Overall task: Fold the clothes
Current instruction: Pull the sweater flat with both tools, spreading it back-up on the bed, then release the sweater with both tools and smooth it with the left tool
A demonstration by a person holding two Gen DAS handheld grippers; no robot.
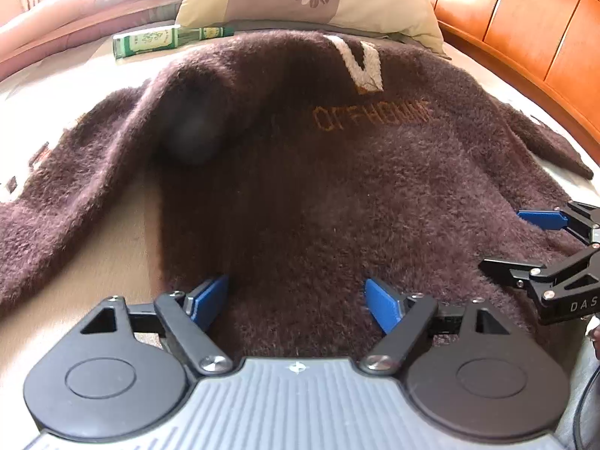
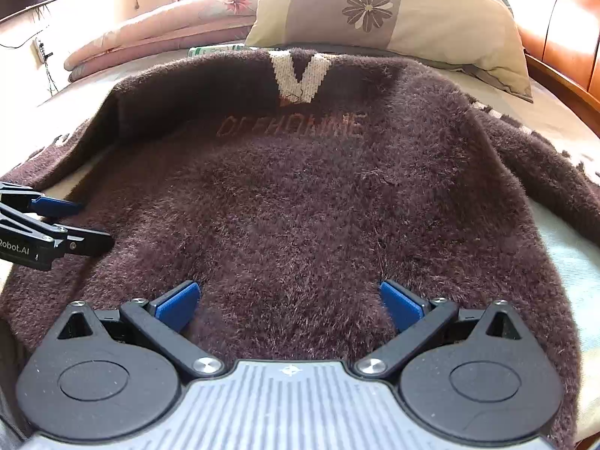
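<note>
Brown sweater (image 2: 300, 195) lies spread flat; my left gripper (image 1: 296, 302) and right gripper (image 2: 288, 302) gape empty, so next I pinch its hem.

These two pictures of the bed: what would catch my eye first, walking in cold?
A fuzzy dark brown sweater spread flat across the bed, its white V collar pointing toward a flowered pillow at the far end. Near its lower hem, the left gripper and right gripper stand open with blue pads. A green bottle lies beside the pillow.
</note>
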